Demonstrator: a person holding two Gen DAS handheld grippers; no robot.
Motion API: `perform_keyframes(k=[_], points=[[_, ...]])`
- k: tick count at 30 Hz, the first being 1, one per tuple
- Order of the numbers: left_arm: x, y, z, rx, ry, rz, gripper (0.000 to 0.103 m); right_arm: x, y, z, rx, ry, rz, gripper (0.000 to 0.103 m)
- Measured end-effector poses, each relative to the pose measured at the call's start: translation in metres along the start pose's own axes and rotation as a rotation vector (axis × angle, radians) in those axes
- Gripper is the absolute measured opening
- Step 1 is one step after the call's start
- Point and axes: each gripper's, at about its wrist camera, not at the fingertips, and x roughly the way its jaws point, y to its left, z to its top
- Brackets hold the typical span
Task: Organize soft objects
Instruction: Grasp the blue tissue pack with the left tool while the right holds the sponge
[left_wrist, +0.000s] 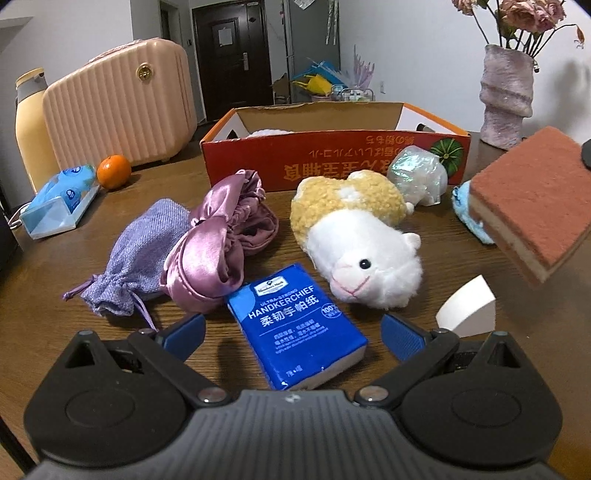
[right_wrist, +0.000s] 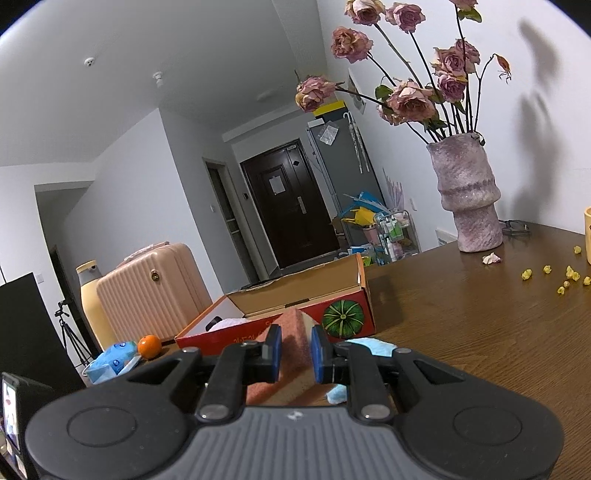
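Observation:
My left gripper (left_wrist: 293, 332) is open low over the table, with a blue handkerchief pack (left_wrist: 295, 325) between its fingers. Beyond lie a white and yellow plush sheep (left_wrist: 358, 243), a pink satin pouch (left_wrist: 218, 247), a lilac drawstring bag (left_wrist: 136, 254) and a white wedge sponge (left_wrist: 467, 308). My right gripper (right_wrist: 295, 354) is shut on a red-brown scouring sponge (right_wrist: 291, 339), held above the table at the right in the left wrist view (left_wrist: 535, 199). The open red cardboard box (left_wrist: 332, 162) stands behind, with something white inside.
A pink case (left_wrist: 118, 110), a yellow bottle (left_wrist: 31, 125), an orange (left_wrist: 113, 171) and a blue tissue pack (left_wrist: 59, 201) stand at the left. A vase of dried roses (right_wrist: 469, 192) stands at the right. A blue fluffy item (left_wrist: 467, 214) and a shiny wrapped bundle (left_wrist: 419, 177) lie near the box.

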Motion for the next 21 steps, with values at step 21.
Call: perform_keyframes(k=[21], points=[[-0.016, 0.008, -0.005, -0.007, -0.025, -0.081, 0.067, 0.003, 0.004, -0.004, 0.008, 0.0, -0.023, 0.016]])
